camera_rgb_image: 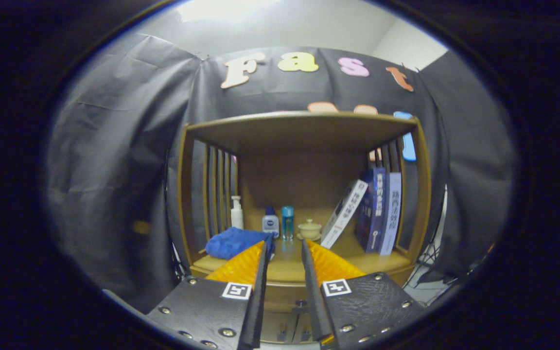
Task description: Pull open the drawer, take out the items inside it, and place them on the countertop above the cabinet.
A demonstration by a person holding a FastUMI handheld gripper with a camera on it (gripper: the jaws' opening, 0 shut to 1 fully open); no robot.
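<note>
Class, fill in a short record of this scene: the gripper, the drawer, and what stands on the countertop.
gripper: fingers apart, nothing between them, held in front of the cabinet
drawer: shut, knob low between the fingers
countertop: blue cloth left; pump bottle, two small bottles, lidded pot at back; books right
task stage: not begun

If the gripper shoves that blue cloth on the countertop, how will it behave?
The blue cloth looks soft and bunched, so it will probably crumple or slide rather than move as one piece. Likely light. It lies just beyond the open gripper, close to the white pump bottle, which might tip if dragged against.
</note>
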